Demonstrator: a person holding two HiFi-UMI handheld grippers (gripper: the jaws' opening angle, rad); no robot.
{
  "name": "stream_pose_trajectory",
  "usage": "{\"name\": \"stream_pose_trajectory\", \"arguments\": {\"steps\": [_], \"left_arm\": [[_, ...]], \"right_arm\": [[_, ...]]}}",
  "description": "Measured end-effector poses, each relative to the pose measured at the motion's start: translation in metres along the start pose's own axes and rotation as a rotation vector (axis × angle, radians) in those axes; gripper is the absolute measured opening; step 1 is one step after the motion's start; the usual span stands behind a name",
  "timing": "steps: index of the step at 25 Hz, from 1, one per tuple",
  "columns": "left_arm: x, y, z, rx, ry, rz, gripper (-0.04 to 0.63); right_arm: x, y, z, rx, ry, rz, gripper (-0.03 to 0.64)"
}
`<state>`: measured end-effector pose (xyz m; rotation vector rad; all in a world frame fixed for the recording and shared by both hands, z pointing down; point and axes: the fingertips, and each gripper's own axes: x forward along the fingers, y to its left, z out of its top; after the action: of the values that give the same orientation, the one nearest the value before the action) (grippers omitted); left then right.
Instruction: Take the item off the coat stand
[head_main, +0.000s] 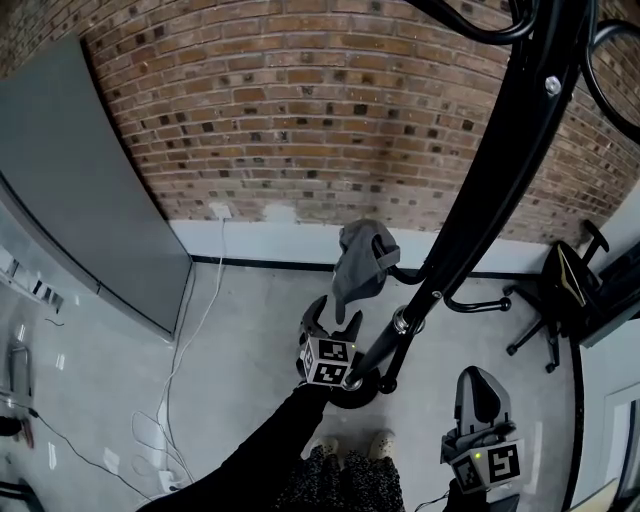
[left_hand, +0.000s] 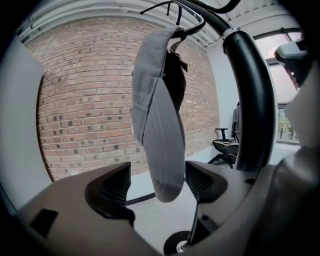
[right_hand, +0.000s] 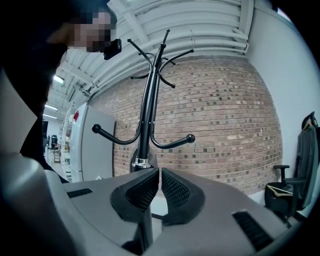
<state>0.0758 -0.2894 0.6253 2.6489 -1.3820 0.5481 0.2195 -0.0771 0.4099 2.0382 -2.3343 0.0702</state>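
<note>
Grey cap (left_hand: 157, 125) — brim down, apparently — hangs from the black coat stand (head_main: 500, 170).

A brick wall (head_main: 300, 110) is running along the far side. A black office chair (head_main: 553, 300) is standing at right, and a white cable (head_main: 205, 305) is trailing over the floor (head_main: 250, 345) at left.

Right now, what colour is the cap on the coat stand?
The cap is grey; it shows best in the left gripper view.

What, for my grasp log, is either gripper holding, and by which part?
Nothing: left gripper open around the brim of the grey cap; right gripper shut, empty.
</note>
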Motion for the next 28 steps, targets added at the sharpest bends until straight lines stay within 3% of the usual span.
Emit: {"name": "stream_pose_trajectory", "arguments": {"steps": [4, 8, 13, 21, 28], "left_arm": [[0.006, 0.007, 0.010, 0.001, -0.012, 0.019, 0.314], [0.009, 0.018, 0.009, -0.003, 0.008, 0.055, 0.162], [0.008, 0.027, 0.011, -0.045, 0.010, 0.080, 0.049], [0.008, 0.040, 0.017, -0.121, 0.000, 0.080, 0.043], [0.003, 0.052, 0.041, -0.142, -0.023, 0.077, 0.043]], "right_arm": [[0.003, 0.003, -0.005, 0.009, 0.024, 0.019, 0.011], [0.004, 0.001, -0.006, 0.003, 0.021, 0.026, 0.011], [0.005, -0.001, -0.007, 0.012, 0.035, 0.026, 0.011], [0.013, -0.002, -0.006, -0.008, 0.036, 0.023, 0.011], [0.021, 0.002, 0.001, -0.009, 0.031, 0.029, 0.011]]}}
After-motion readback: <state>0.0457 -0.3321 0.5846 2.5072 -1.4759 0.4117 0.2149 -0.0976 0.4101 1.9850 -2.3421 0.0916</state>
